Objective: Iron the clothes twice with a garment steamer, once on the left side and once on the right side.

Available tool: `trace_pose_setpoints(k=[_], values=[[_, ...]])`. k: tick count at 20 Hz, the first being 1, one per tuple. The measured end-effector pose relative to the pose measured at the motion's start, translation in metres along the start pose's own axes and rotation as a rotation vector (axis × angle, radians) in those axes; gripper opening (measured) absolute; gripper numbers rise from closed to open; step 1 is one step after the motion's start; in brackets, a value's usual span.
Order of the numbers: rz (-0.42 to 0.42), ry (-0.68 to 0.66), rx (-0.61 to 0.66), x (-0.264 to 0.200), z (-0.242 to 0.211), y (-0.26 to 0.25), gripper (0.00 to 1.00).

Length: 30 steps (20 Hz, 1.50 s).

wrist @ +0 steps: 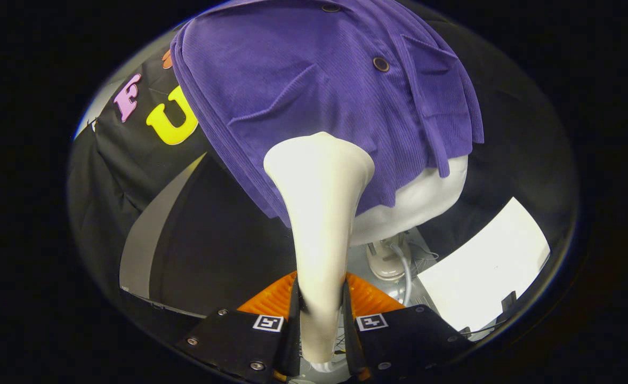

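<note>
The gripper (320, 314) is where we begin: its two fingers press from both sides on the pale handle of a garment steamer (319, 213), whose wide head rests against the lower hem of a purple corduroy shirt (314, 90) (buttoned, with chest pockets). We see the shirt on a white mannequin torso (426, 197) standing on a pale base (386, 261).

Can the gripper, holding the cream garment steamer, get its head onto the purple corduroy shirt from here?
Probably yes. The gripper is shut on the cream garment steamer, whose flared head sits right before the purple corduroy shirt on the white mannequin torso. Nothing stands between them.
</note>
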State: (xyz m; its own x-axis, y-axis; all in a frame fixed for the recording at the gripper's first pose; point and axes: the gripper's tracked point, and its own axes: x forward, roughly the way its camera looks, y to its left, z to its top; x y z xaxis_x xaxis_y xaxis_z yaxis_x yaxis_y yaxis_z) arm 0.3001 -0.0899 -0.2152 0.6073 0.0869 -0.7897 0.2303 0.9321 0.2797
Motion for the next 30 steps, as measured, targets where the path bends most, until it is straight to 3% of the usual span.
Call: trace_pose_setpoints(k=[6, 11, 23, 30], values=[[-0.026, 0.071, 0.001, 0.016, -0.038, -0.01, 0.35], [0.014, 0.047, 0.022, -0.011, -0.042, -0.005, 0.35], [0.122, -0.293, 0.018, -0.167, 0.058, 0.005, 0.35], [0.156, -0.482, -0.029, -0.235, 0.131, 0.026, 0.35]])
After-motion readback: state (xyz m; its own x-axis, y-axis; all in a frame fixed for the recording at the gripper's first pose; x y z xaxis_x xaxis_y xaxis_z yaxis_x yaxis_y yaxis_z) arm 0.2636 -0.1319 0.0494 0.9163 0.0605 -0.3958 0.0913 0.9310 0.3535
